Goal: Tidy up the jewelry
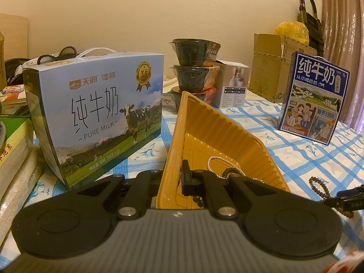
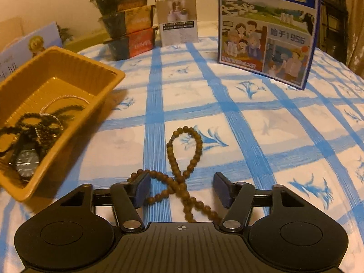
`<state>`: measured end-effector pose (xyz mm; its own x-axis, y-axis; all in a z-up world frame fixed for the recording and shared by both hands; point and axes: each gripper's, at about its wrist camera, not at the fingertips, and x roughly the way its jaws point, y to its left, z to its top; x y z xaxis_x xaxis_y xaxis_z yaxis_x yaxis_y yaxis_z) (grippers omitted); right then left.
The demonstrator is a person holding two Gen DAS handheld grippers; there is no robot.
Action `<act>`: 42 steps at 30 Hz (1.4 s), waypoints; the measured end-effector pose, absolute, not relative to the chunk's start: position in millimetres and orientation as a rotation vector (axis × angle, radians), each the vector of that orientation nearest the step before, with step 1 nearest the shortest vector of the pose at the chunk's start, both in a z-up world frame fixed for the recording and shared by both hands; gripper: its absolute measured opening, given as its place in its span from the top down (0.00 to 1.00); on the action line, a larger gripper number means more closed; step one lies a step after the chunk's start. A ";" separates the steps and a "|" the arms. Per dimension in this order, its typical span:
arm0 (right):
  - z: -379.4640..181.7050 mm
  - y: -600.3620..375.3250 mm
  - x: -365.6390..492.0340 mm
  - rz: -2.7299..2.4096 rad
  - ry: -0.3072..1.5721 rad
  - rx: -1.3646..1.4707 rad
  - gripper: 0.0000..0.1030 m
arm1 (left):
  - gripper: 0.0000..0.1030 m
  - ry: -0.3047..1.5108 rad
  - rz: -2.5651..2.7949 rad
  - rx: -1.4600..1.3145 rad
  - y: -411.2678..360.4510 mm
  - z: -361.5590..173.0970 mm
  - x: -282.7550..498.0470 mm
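Right gripper [image 2: 182, 190] spread, pads either side of a brown bead strand [image 2: 182, 170] lying looped on the blue-checked cloth [image 2: 250, 113]; nothing pinched, beads loose between the fingers and trailing back under the gripper body. Left gripper [image 1: 173, 177] pressed together on the near wall of the orange tray [image 1: 198, 118], tipping it up at an angle. Already in the tray: a wristwatch [image 2: 27, 162] at the near end, a dark bead bracelet [image 2: 45, 118] heaped above it, a fine pale chain [image 2: 66, 99] across the middle. Tray just to the left of the loose strand, apart from it.

Progress judged well along: several pieces stowed, one strand seen outside. Remaining: close on the strand, lift it, carry it left over the tray rim, release. Risk noted: a long limp strand may slip or drape over the rim if caught at a single bead.

Further out, not involved: large milk carton [image 1: 97, 113], smaller blue milk box [image 2: 268, 29], stacked dark bowls [image 2: 127, 20], small white box [image 2: 178, 20].
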<state>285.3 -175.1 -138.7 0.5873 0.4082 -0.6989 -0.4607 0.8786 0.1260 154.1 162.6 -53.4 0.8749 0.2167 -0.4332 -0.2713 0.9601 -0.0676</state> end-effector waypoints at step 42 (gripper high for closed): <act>-10.3 -153.3 258.4 0.666 0.544 -0.025 0.86 | 0.94 0.435 0.255 -0.136 164.8 -52.5 153.9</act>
<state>258.4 -153.3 -10.3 0.6523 0.5804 -0.4875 -0.5932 0.7913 0.1482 153.9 164.8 -52.5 0.8755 0.2150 -0.4328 -0.2728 0.9591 -0.0755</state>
